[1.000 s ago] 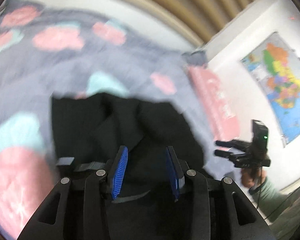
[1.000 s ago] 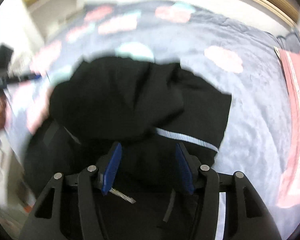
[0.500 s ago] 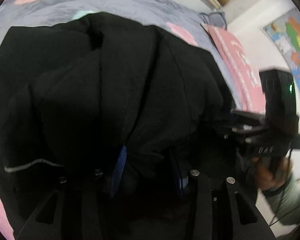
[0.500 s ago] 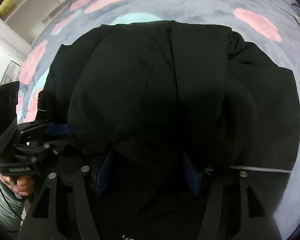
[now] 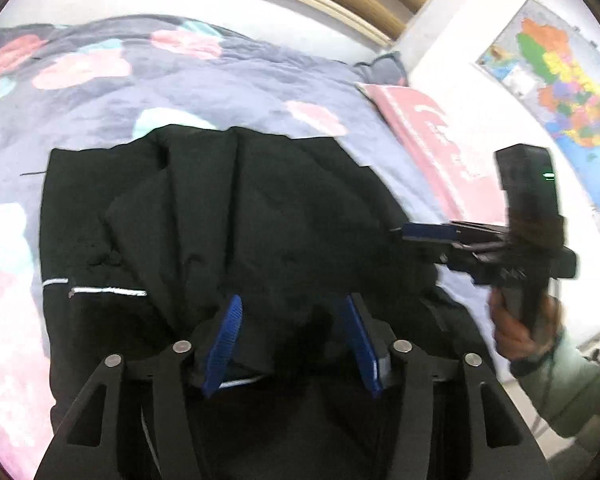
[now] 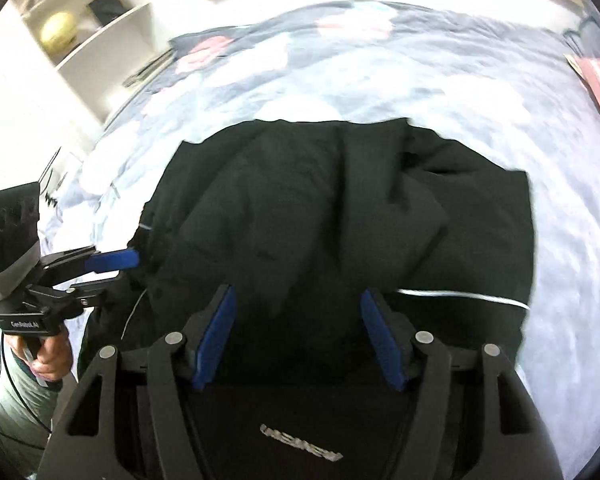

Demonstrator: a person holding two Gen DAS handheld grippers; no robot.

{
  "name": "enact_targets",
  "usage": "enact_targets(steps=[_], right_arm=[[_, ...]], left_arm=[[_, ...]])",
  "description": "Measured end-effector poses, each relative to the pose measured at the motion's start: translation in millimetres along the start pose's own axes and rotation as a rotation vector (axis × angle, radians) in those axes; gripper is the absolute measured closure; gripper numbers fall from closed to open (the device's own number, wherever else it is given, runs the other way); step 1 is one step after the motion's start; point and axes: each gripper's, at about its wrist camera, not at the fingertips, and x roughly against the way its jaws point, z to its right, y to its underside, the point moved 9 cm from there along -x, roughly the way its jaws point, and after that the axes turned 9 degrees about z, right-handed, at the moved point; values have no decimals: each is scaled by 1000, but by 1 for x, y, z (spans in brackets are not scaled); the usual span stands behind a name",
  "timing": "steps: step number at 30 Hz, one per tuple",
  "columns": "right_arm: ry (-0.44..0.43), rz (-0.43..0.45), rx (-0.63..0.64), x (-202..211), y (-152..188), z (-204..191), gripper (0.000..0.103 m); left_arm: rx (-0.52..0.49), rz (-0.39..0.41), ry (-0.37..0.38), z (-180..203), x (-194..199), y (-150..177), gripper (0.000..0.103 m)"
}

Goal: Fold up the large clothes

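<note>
1. Black garment point(image 5: 260, 216), matte and soft, lying rumpled on the bed point(image 5: 260, 80); thin silvery piping point(image 5: 108, 291) across one panel, broad folds running lengthwise.
2. Bed cover plush and grey, dotted with pink and mint blobs; flat pink item point(image 5: 428, 140) along its far edge.
3. Left tongs point(image 5: 292, 344) angled down over the near edge of the garment, ridged blue pads point(image 5: 224, 344) well apart and opening; cloth bunched in the gap, not pressed by either pad.
4. Right tongs point(image 6: 296, 336) likewise tilted down, blue pads point(image 6: 216, 336) spread wide and opening; dark fabric beneath and between, unpinched.
5. Seen from the left wrist only: right tongs from the side, level above the garment's edge, gripped by a hand point(image 5: 520, 332) in a pale green sleeve point(image 5: 572, 392); coloured wall map point(image 5: 556, 92); wooden slats.
6. Seen from the right wrist only: left tongs from the side point(image 6: 112, 268), a hand point(image 6: 48, 356) on the handle; white shelves point(image 6: 100, 28) with a yellowish ball point(image 6: 58, 31); grey lettering point(image 6: 300, 442) on the cloth nearest the lens.
</note>
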Motion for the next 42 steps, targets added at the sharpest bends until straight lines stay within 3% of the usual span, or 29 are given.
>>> enact_targets(steps=[1, 3, 5, 9, 13, 18, 22, 26, 32, 36, 42], right_arm=[[6, -16, 27, -13, 1, -6, 35], [101, -79, 105, -36, 21, -1, 36], [134, -127, 115, -63, 43, 1, 34], [143, -58, 110, -54, 40, 0, 34], [129, -1, 76, -13, 48, -5, 34], [224, 83, 87, 60, 78, -1, 34], [227, 85, -18, 115, 120, 15, 34], [270, 82, -111, 131, 156, 42, 34], [299, 50, -224, 152, 211, 65, 33], [303, 38, -257, 160, 238, 75, 34], [323, 49, -250, 169, 248, 73, 34]], left_arm=[[8, -35, -36, -10, -16, 12, 48], [55, -111, -82, -35, -46, 35, 48], [72, -99, -78, -39, -57, 40, 48], [-21, -47, -114, -25, -50, 37, 48], [-86, 27, -146, -4, -15, 37, 48], [-104, 130, -205, 9, 64, 61, 47], [-15, 143, -258, -15, 113, 95, 45], [76, 168, -303, -53, 169, 143, 45], [183, 150, -359, -89, 203, 201, 45], [276, 114, -330, -103, 203, 239, 45], [345, 138, -244, -119, 192, 252, 45]])
